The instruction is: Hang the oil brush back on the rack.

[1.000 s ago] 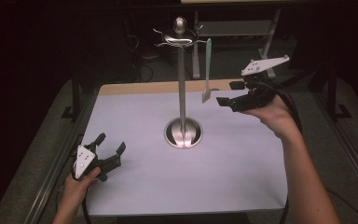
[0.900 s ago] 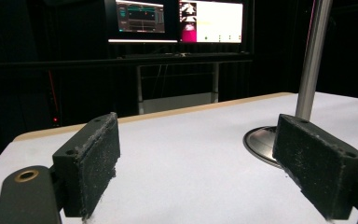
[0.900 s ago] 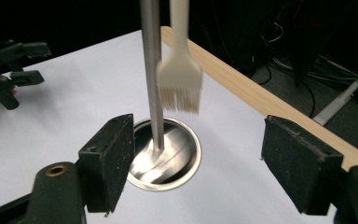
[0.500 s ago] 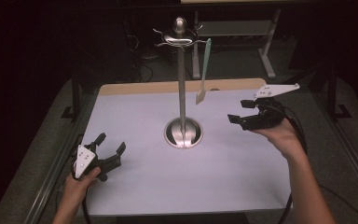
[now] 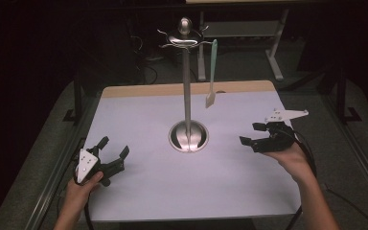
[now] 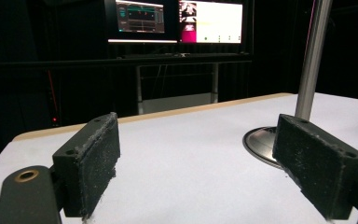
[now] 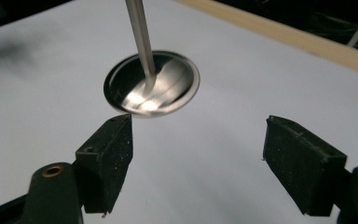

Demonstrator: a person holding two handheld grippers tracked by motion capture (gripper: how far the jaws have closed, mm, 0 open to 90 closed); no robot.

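A metal stand rose mid-table, a pale green spatula hanging from its top hooks. The left gripper rested near-left, jaws spread; the right gripper hovered beside the base, spread, empty

My white tabletop is lit from above and is the one bright field; the room around it sinks almost to black. The polished stand base throws back a hard glare, streaked and washed out in my right gripper view. Two monitors glow overexposed in my left gripper view, their text unreadable. My jaws sit close and soft-edged, dust specks catching the light. Shadows on the tabletop are faint. The high view is grainy.
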